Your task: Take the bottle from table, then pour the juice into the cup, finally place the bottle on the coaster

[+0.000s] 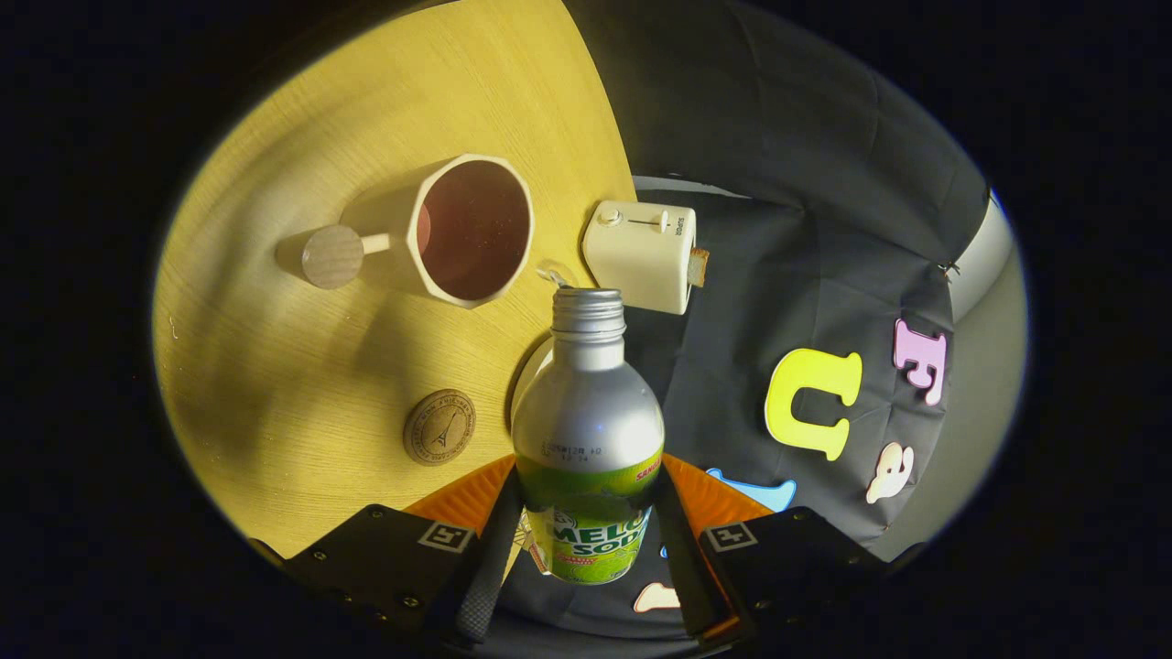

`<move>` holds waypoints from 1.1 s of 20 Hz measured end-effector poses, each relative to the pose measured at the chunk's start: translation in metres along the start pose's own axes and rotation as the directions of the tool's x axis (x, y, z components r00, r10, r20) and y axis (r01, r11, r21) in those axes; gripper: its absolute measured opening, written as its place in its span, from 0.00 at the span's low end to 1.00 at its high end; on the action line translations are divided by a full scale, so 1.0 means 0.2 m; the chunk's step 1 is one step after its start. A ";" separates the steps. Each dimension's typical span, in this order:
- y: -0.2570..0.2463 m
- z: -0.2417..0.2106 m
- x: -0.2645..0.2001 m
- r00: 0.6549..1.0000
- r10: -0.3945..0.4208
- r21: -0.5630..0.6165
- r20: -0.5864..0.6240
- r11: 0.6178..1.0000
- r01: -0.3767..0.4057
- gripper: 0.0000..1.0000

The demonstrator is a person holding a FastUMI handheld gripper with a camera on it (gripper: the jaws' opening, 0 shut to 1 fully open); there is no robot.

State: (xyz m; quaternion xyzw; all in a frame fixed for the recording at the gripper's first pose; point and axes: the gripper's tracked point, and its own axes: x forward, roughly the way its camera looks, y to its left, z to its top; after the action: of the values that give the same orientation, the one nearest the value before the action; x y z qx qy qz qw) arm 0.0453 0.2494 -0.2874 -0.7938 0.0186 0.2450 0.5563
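Gripper (586, 549) fingers clamp the aluminium soda bottle (588, 430) from both sides, their pads hiding the edges of its green label. Its threaded neck is uncapped and points toward the faceted cream cup (458, 229), dark inside, with a round wooden knob handle. On the pale wood-grain table (275, 366) the round engraved coaster (439, 426) sits just beside the bottle, with bare tabletop around it. Beyond the table's edge stands a cream toaster (641, 252).

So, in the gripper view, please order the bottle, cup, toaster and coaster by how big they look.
1. Bottle, held between the jaws; being nearest the camera enlarges it.
2. Cup, on the table beyond the bottle.
3. Toaster, beside the cup, clearly smaller.
4. Coaster, smallest, on the table beside the bottle.
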 end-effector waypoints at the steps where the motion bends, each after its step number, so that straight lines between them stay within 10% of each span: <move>1: -0.01 0.00 0.01 1.000 -0.002 -0.006 0.001 1.000 0.002 0.76; 22: -0.13 -0.01 -0.01 0.999 -0.036 -0.059 0.013 0.998 0.037 0.77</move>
State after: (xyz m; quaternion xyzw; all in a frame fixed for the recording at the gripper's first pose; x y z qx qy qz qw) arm 0.0527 0.2562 -0.2638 -0.8087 -0.0064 0.2399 0.5370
